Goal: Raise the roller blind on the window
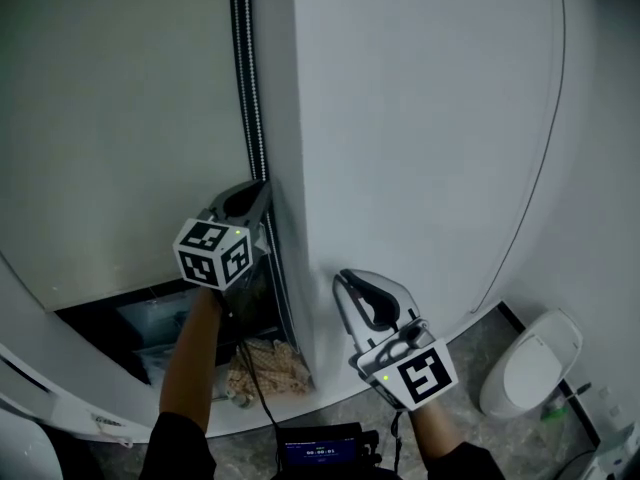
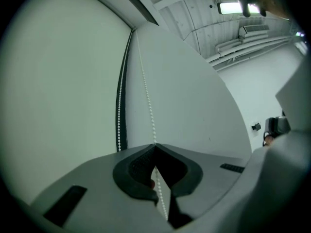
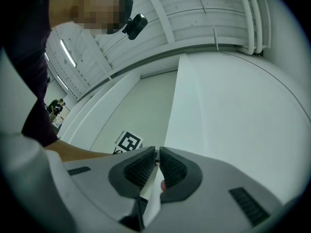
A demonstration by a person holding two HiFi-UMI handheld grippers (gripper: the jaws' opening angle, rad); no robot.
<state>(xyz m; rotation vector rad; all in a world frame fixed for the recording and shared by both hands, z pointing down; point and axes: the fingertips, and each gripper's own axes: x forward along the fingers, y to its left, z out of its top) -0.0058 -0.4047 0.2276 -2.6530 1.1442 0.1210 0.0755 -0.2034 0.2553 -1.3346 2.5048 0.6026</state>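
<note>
White wall [image 1: 420,118]: left tongs [image 2: 154,147] pinch one bead chain [image 2: 146,96]; right tongs [image 3: 157,152] closed, seemingly empty.

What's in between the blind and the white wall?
Between the blind and the white wall runs a dark narrow strip with the bead chain hanging along it, clear in the head view. The left gripper is shut on that chain.

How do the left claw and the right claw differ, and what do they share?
The left claw grips the bead chain; the right claw holds nothing visible. In the head view, the left claw is at the chain beside the blind; the right claw is in front of the white wall, away from the chain. Both are shut.
</note>
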